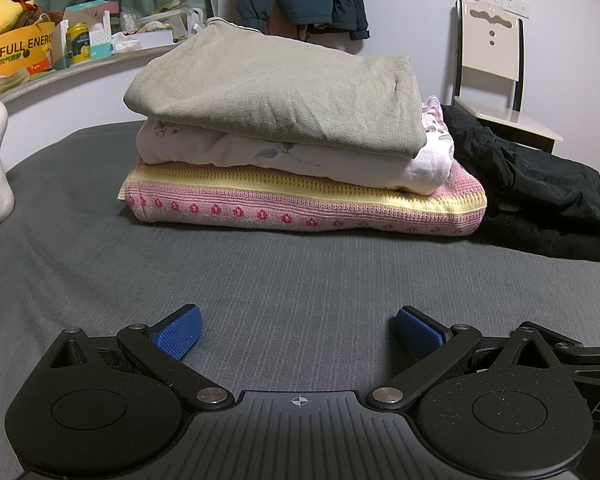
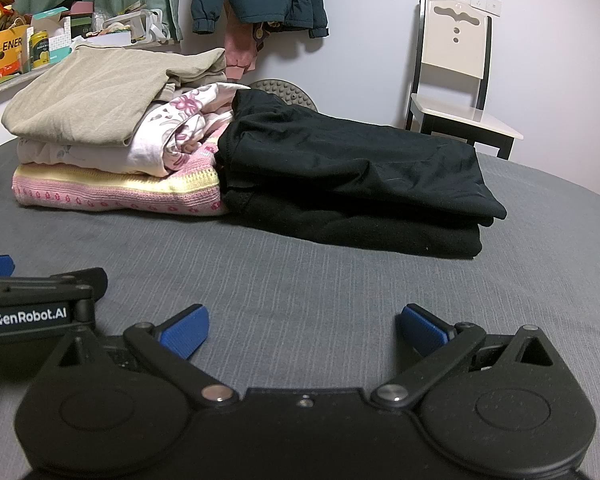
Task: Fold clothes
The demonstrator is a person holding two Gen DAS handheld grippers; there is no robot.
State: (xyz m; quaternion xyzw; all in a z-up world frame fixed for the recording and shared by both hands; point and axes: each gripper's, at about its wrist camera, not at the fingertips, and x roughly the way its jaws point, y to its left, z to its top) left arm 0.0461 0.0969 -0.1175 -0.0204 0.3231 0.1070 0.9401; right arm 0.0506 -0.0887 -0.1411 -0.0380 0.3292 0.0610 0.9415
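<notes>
Folded stack lies straight ahead of left gripper (image 1: 298, 330) on grey bed cover (image 1: 284, 280): khaki top (image 1: 272, 100) uppermost, floral white garment (image 1: 300, 160) under it, pink knit (image 1: 300, 208) at bottom. Long axis of stack runs crosswise to fingers. Black pile (image 2: 360, 184) is set touching stack's right end, ahead of right gripper (image 2: 304, 332), so judged nearer to that one. Both grippers are parked low over bare cover, jaws spread wide, nothing held. No unfolded garment is seen within reach; folding judged largely done.

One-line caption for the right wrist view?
Open right claw faces two folded clothing stacks on grey bed.
</notes>
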